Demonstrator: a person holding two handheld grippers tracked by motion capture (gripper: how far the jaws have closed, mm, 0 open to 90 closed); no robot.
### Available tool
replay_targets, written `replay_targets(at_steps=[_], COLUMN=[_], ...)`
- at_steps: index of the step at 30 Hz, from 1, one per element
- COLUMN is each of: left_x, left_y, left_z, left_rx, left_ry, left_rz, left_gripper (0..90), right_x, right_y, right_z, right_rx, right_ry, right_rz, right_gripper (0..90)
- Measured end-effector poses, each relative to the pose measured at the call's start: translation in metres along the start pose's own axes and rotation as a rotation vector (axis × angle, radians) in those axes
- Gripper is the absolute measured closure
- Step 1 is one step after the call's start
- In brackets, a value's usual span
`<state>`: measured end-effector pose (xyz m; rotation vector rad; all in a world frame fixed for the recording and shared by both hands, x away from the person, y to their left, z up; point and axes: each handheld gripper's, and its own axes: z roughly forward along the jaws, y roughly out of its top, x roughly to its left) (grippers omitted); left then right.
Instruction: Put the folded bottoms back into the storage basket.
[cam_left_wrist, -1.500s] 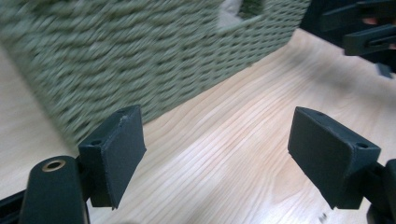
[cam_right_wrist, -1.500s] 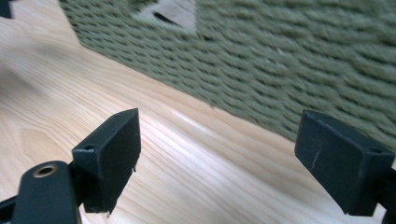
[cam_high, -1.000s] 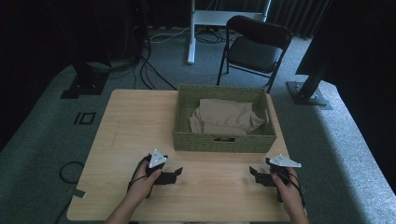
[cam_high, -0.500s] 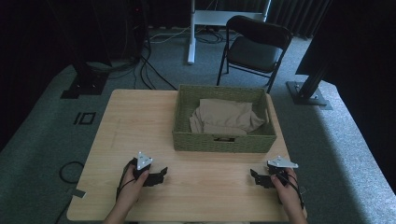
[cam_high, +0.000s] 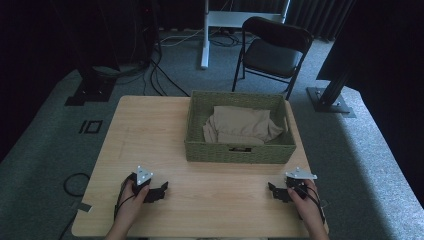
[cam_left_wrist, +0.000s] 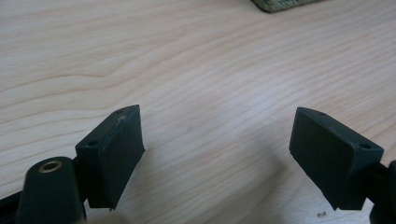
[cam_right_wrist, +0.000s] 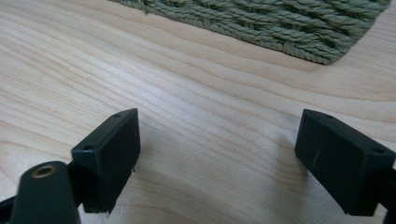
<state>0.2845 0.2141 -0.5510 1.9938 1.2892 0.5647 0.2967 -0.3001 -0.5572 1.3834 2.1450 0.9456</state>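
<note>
My high view looks forward and down on the counter (cam_high: 150, 130); both gripper views skim it close — each catching the basket's (cam_high: 235, 152) edge too.

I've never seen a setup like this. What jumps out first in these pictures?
Most eye-catching is the green woven basket on the far right part of the wooden table, with a crumpled beige cloth lying inside it. Near the table's front edge, a person's hands hold two black tools: the left gripper and the right gripper, both with jaws wide open and nothing between them. A dark folding chair stands on the floor beyond the table.
</note>
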Motion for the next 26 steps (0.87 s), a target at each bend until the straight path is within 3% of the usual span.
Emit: replay_targets(at_steps=[2, 5, 8, 11, 12, 17, 26], left_x=[0.003, 0.008, 0.013, 0.015, 0.015, 0.015, 0.016], left_y=[-0.002, -0.004, -0.005, -0.005, -0.005, -0.004, -0.003], left_z=[-0.001, -0.003, -0.004, -0.004, -0.004, -0.002, -0.001], left_rx=[0.017, 0.012, 0.01, 0.024, 0.037, 0.055, 0.054], left_ry=[0.001, 0.048, 0.039, 0.071, 0.093, 0.128, 0.148], left_rz=[-0.025, -0.091, -0.11, -0.09, -0.062, -0.091, -0.11], left_gripper=[18.8, 18.7, 17.7, 17.7, 17.7, 9.2, 8.9], right_x=[0.001, 0.0, 0.0, 0.001, 0.001, 0.001, 0.001], right_y=[0.0, 0.0, 0.0, 0.0, 0.0, 0.0, 0.0], right_z=[0.0, 0.0, 0.0, 0.0, 0.0, 0.0, 0.0], right_rx=[0.002, 0.001, 0.001, 0.002, 0.002, 0.002, 0.003], right_ry=[-0.005, -0.004, -0.002, -0.006, -0.006, -0.007, -0.009], right_rz=[-0.006, -0.005, -0.004, -0.007, -0.007, -0.007, -0.005], right_gripper=[12.5, 12.5, 12.5, 12.5, 12.5, 12.5, 11.8])
